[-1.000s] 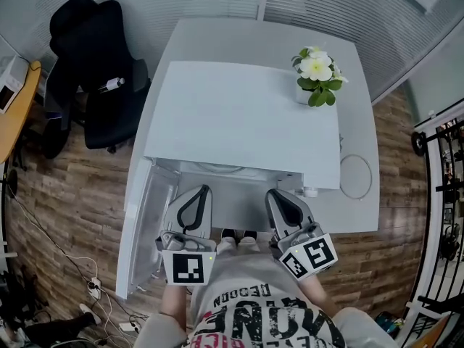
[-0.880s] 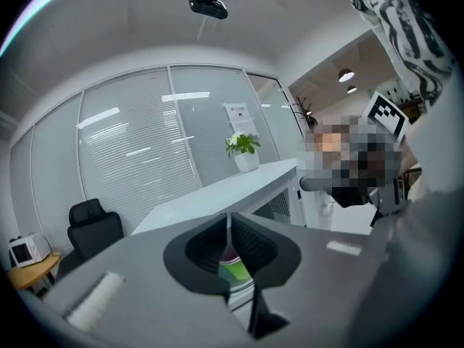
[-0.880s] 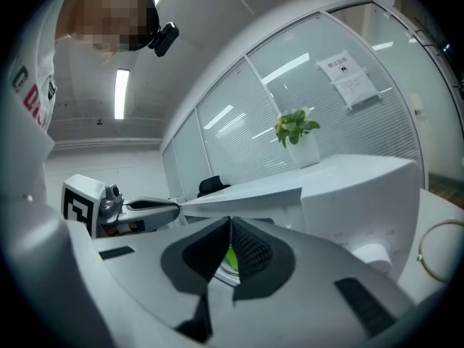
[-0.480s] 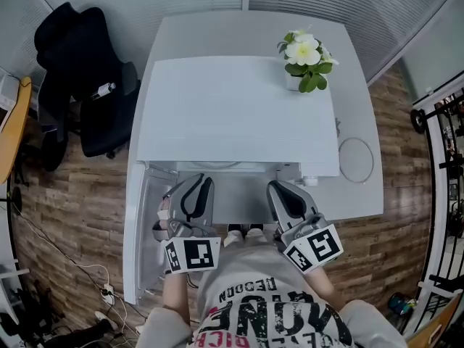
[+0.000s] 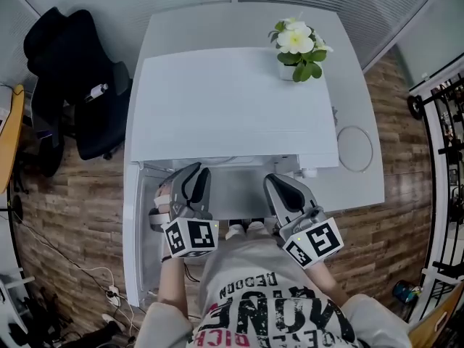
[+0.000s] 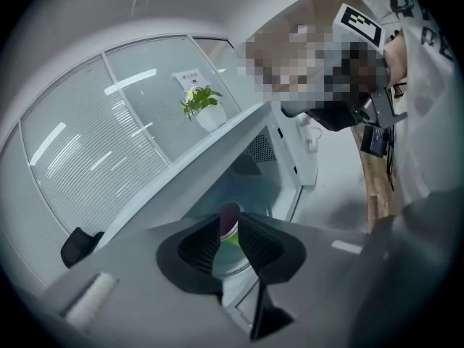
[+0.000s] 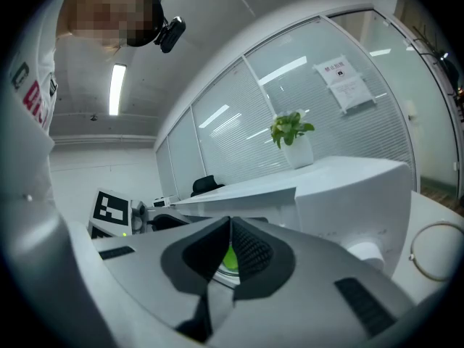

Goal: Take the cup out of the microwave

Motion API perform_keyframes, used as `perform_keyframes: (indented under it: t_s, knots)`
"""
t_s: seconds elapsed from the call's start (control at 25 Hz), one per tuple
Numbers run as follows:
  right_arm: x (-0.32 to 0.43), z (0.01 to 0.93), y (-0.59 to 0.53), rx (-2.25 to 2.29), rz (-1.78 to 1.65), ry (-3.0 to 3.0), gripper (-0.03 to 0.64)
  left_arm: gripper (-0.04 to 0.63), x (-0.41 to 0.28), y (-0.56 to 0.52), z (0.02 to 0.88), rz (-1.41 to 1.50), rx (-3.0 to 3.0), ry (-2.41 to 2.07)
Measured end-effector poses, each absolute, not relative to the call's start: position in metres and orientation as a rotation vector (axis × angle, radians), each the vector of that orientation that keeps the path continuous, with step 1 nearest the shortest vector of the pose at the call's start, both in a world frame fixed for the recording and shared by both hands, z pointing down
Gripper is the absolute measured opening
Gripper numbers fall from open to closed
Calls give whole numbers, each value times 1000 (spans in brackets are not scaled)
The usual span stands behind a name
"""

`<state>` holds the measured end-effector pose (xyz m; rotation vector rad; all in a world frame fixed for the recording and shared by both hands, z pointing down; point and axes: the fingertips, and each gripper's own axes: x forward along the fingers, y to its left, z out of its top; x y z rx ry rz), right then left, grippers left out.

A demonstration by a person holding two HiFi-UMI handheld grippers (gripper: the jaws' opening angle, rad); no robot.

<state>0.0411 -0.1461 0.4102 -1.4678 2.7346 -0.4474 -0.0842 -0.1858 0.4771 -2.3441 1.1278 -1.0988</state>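
Left gripper (image 5: 193, 176) sits lower and more rolled than a second ago, at the microwave (image 5: 232, 114) mouth. Its jaws have just been opening and now stand partly apart, touching nothing. The cup (image 6: 230, 227) stands inside the microwave, beyond the gap. Right gripper (image 5: 279, 183) is alongside, jaws together, empty.

An office is shown. Glass partition walls (image 7: 239, 114) fitted with slatted blinds are seen beyond the right gripper (image 5: 284, 192), and a printed notice (image 7: 341, 84) is stuck to one pane. A black swivel chair (image 5: 69, 85) is parked well to the left of the left gripper (image 5: 190, 187), on wood-look flooring (image 5: 72, 201) over which cables (image 5: 109, 294) are trailed. A potted plant (image 5: 296, 46) is placed ahead of the right gripper, and a strip light (image 7: 116, 89) is mounted overhead.
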Motion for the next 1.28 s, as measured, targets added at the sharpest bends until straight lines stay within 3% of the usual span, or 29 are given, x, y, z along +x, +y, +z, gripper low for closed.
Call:
perform_keyframes:
  t_s: [0.56,1.28]
  knots:
    - [44,416,-148,-1507,-467,2727,21,137,-73,-204,514,-1252,-2291,964]
    - [55,420,-153,-1555,-492,2699,21,140,-64,-221,539,-1410,-2183,817]
